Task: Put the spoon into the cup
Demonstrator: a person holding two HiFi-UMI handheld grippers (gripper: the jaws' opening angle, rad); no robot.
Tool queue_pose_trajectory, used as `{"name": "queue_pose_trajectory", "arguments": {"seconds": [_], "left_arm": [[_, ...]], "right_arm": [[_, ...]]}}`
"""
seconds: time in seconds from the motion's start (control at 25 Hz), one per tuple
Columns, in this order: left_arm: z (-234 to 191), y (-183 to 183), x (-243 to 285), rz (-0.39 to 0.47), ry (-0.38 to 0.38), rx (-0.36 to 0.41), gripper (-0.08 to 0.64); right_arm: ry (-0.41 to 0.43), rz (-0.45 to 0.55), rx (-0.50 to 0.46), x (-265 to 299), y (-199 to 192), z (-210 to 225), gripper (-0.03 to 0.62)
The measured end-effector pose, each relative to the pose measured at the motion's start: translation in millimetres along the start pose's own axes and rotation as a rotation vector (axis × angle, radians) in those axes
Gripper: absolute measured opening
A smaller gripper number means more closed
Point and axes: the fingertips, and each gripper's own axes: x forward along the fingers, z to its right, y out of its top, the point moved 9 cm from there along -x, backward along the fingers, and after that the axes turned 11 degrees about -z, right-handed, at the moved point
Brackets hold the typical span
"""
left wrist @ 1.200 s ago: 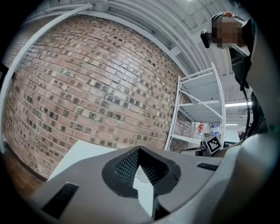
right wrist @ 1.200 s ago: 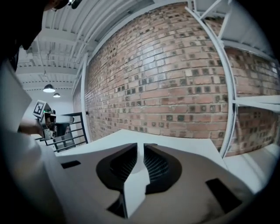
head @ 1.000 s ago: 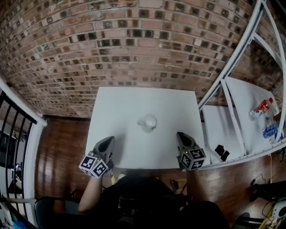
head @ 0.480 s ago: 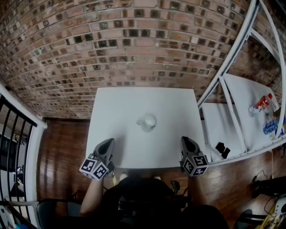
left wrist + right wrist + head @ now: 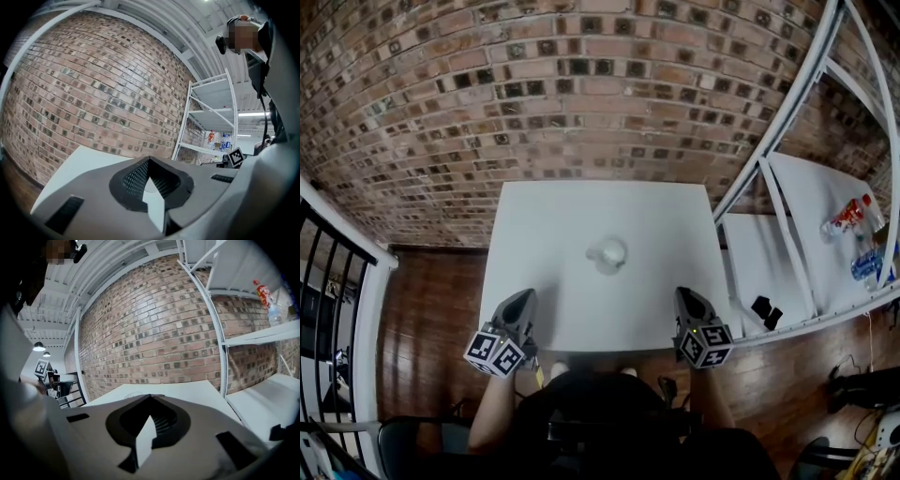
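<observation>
Right gripper (image 5: 684,294) is fully closed, its jaws meeting tip to tip with nothing between them. Left gripper (image 5: 526,296) is likewise closed and empty. Each sits at the near edge of the table (image 5: 572,211), one toward either near corner, both well apart from the cup (image 5: 609,255), which stands alone near the table's centre.

Change noted: against a second ago, the right gripper has drawn slightly back toward the near edge. The left gripper holds its position. The cup has not shifted.

Spoon: none lies on the bare tabletop in any view, and neither gripper carries one. A small pale projection at the cup's left side may be its handle or the spoon; it is too small to tell which.

Assessment: with both grippers closed on nothing and the right one backing away from the cup, no placing step is in hand. The spoon is probably already in the cup and the hands are retiring to rest. This stays unconfirmed until the cup's contents can be seen.
</observation>
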Motion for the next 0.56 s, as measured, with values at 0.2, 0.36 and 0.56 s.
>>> {"name": "queue_pose_trajectory", "arguments": {"seconds": [0.2,0.36,0.56], "left_arm": [[4.4,-0.8,4.0,-0.009,-0.022,-0.003,0.005],[5.3,-4.5,4.3,-0.014,-0.021,-0.009,0.005],[4.1,-6.4,3.8,-0.017,-0.019,-0.01,0.005]], "right_arm": [[0.006,-0.004,0.009,-0.4,-2.4,-5.5,0.002],[0.004,-0.007,0.011,-2.9,-5.7,-3.2,0.002],[-0.004,-0.011,0.016,-5.0,-9.5,0.8,0.002]]}}
